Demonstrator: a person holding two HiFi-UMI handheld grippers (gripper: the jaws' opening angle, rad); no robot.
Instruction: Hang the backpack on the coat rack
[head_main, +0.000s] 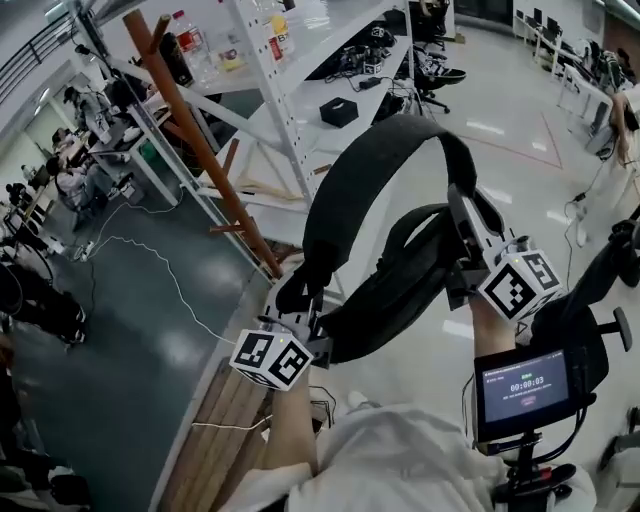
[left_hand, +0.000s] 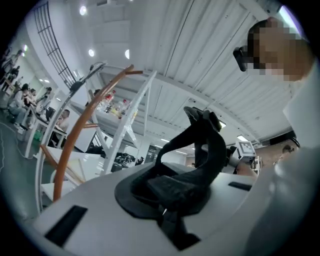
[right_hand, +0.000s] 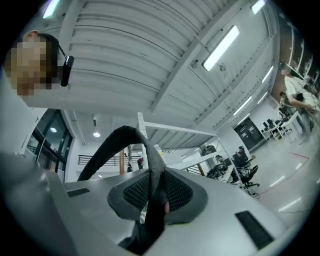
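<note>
Looking down in the head view, the person is holding the backpack (head_main: 388, 292) up in the air, clear of the floor. The left gripper (head_main: 292, 312) is clamping one end of a wide black strap (head_main: 370, 160) and the right gripper (head_main: 462, 255) is clamping the other, so the strap is arching between them as an open loop. The loop's long axis is running from lower left to upper right, with its crown pointing away from the person. The coat rack (head_main: 195, 135), a brown wooden pole with short pegs, is standing to the upper left, well apart from the loop.

In the left gripper view, the jaws are pressing together on black webbing, and the strap (left_hand: 212, 150) is rising to the right. The coat rack (left_hand: 75, 135) is curving past on the left.

In the right gripper view, the jaws are pinching a narrow band of the strap (right_hand: 150, 175), which is climbing up and left.

Hanging it well is probably calling for firm grips on both ends, a wide loop, and the crown settling over a peg before either grip is loosened.
</note>
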